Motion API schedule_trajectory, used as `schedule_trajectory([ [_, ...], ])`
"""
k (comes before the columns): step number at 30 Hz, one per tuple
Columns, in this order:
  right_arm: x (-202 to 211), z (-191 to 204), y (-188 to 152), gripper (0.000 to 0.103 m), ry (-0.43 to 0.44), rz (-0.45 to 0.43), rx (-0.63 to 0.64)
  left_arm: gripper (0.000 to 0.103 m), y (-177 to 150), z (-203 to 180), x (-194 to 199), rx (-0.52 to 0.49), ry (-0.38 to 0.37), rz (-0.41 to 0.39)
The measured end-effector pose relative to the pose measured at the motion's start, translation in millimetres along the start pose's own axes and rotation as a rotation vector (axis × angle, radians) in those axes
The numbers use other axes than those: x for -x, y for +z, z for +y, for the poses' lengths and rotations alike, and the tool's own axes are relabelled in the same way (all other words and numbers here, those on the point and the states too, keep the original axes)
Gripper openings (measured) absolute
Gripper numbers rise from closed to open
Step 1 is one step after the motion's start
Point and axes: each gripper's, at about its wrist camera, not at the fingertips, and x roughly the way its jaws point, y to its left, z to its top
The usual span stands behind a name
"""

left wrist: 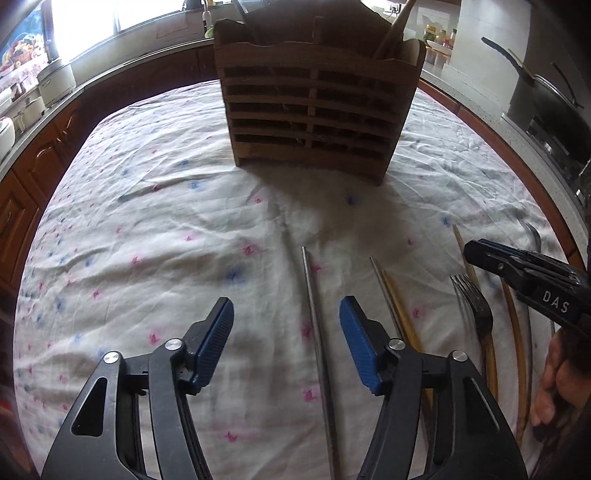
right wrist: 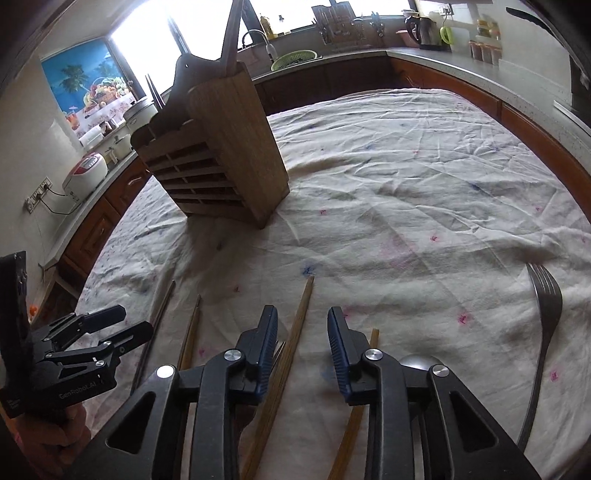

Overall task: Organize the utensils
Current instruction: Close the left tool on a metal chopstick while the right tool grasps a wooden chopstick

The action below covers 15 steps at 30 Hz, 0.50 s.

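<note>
A slatted wooden utensil holder (left wrist: pixel 314 107) stands on the cloth-covered table and holds a few utensils; it shows at the upper left in the right wrist view (right wrist: pixel 225 155). My left gripper (left wrist: pixel 286 325) is open and empty, low over a metal chopstick (left wrist: pixel 314 325) lying between its fingers. My right gripper (right wrist: pixel 303 332) is open and empty above wooden chopsticks (right wrist: pixel 295 350). It appears at the right edge of the left wrist view (left wrist: pixel 480 251). A fork (left wrist: pixel 476 306) lies near it. Another fork (right wrist: pixel 546 317) and a spoon bowl (right wrist: pixel 419 362) lie to the right.
The table wears a wrinkled white floral cloth (right wrist: pixel 406 177). Kitchen counters ring it, with a rice cooker (right wrist: pixel 86 173) on the left, a kettle (right wrist: pixel 424 27) at the back and dark pans (left wrist: pixel 546 107) on the right.
</note>
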Motion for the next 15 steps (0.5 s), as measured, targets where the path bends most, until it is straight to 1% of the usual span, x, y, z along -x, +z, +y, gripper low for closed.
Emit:
schedule_trajectory([
  [1,-5.1,0.9,1.2,0.025,-0.007,0.013,0.01,0.047,3.0,-1.8,-6.0,-0.006,-0.006,0.016],
  [3,-11.0,5.5,3.2,0.025,-0.03,0.016,0.044,0.045,7.7,-6.8,-11.3,-0.032,0.017,0.007],
  [6,-15.2,12.6,6.6,0.023,-0.057,0.028,0.087,0.036,11.8,-8.9,-13.9,-0.046,0.008,-0.008],
  [7,-16.8,14.5,7.7,0.021,-0.071,0.028,0.105,0.032,12.2,-9.7,-14.1,-0.055,0.007,-0.014],
  [8,-17.7,16.1,7.6,0.014,-0.093,0.026,0.123,0.025,12.2,-10.3,-13.9,-0.063,0.005,-0.02],
  [9,-19.0,17.5,8.4,0.01,-0.11,0.026,0.133,0.022,12.4,-11.2,-13.9,-0.072,0.007,-0.025],
  [10,-19.8,17.9,10.3,0.01,-0.113,0.028,0.138,0.016,12.6,-12.0,-13.8,-0.082,0.009,-0.028],
  [11,-19.9,17.9,10.6,0.009,-0.115,0.028,0.144,0.006,12.9,-12.1,-13.6,-0.088,0.009,-0.028],
  [13,-19.6,18.4,11.7,0.007,-0.12,0.025,0.149,0.006,13.1,-8.9,-12.0,-0.08,-0.006,-0.025],
  [15,-16.8,16.5,12.0,0.005,-0.086,0.023,0.124,0.004,12.1,-1.7,-7.0,-0.06,-0.029,-0.034],
])
